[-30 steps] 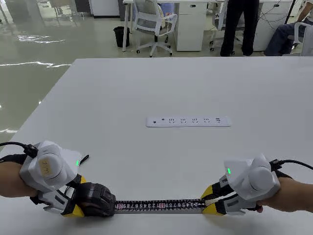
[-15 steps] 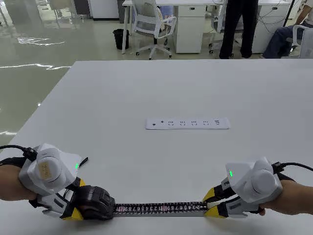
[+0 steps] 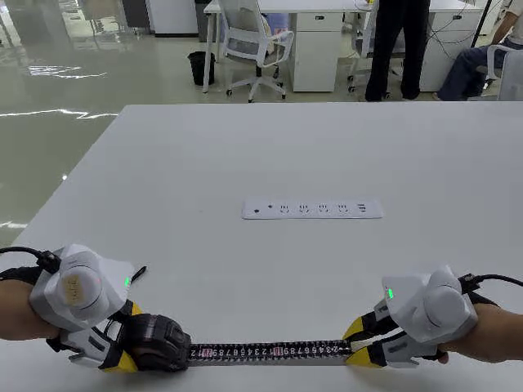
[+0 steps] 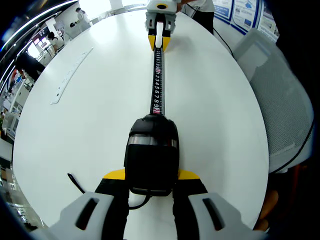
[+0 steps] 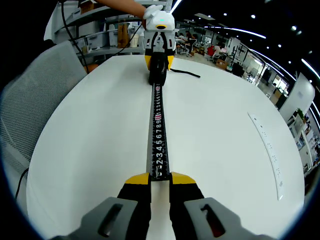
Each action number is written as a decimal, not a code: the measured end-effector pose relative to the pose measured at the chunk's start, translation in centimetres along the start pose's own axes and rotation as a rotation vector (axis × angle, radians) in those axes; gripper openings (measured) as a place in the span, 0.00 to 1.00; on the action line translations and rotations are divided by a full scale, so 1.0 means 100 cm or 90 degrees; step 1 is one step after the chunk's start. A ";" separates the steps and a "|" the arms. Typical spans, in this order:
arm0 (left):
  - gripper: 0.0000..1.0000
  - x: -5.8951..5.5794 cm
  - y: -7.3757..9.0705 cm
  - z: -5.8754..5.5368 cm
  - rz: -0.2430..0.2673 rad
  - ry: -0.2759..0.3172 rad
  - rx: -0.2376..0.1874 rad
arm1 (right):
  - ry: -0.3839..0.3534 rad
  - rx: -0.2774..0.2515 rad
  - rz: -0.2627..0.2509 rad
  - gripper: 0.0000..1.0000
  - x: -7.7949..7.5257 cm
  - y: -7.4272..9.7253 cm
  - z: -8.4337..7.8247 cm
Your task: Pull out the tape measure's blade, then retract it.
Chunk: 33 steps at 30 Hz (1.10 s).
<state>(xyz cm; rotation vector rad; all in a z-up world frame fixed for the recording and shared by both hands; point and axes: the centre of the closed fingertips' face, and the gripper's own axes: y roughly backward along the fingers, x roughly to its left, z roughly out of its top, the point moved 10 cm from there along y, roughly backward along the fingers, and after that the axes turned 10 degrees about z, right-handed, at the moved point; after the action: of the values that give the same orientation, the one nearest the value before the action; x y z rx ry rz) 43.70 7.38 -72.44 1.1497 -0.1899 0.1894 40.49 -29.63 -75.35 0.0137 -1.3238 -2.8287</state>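
The black tape measure case (image 3: 155,342) (image 4: 152,155) lies at the table's near left edge, and my left gripper (image 3: 124,346) (image 4: 151,176) is shut on it. Its black blade (image 3: 270,352) (image 4: 157,80) (image 5: 158,131) with printed numbers stretches flat across the table to the right. My right gripper (image 3: 357,344) (image 5: 160,178) is shut on the blade's end. The case (image 5: 158,68) appears far off in the right gripper view, held by the left gripper. In the left gripper view the right gripper (image 4: 160,41) sits at the blade's far end.
A white power strip (image 3: 312,209) (image 4: 71,75) (image 5: 267,147) lies in the middle of the white table (image 3: 310,147). Beyond the far edge stand an office chair (image 3: 252,34), desks and a person (image 3: 400,41). A thin black strap (image 3: 136,273) trails from the case.
The right gripper has moved a little further right with the blade's end, so more of the blade is drawn out. The left gripper and the case stay put.
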 end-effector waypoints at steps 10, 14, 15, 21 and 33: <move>0.28 0.000 0.000 0.000 -0.001 -0.001 0.000 | -0.003 0.002 -0.001 0.12 0.000 0.002 -0.004; 0.28 0.000 0.000 0.001 -0.001 -0.001 0.001 | -0.005 0.004 -0.001 0.12 0.000 0.003 -0.004; 0.28 0.000 0.000 0.001 -0.001 -0.001 0.001 | -0.005 0.004 -0.001 0.12 0.000 0.004 -0.005; 0.28 0.000 -0.001 0.001 0.000 -0.002 0.001 | -0.007 0.005 -0.001 0.12 0.000 0.004 -0.007; 0.29 0.000 -0.001 0.002 0.002 0.004 -0.007 | -0.007 0.021 -0.005 0.13 -0.001 0.004 -0.004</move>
<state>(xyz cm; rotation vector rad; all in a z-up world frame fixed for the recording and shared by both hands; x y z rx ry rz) 43.72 7.15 -72.45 1.1385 -0.1863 0.1942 40.63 -30.18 -75.29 0.0035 -1.3749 -2.8175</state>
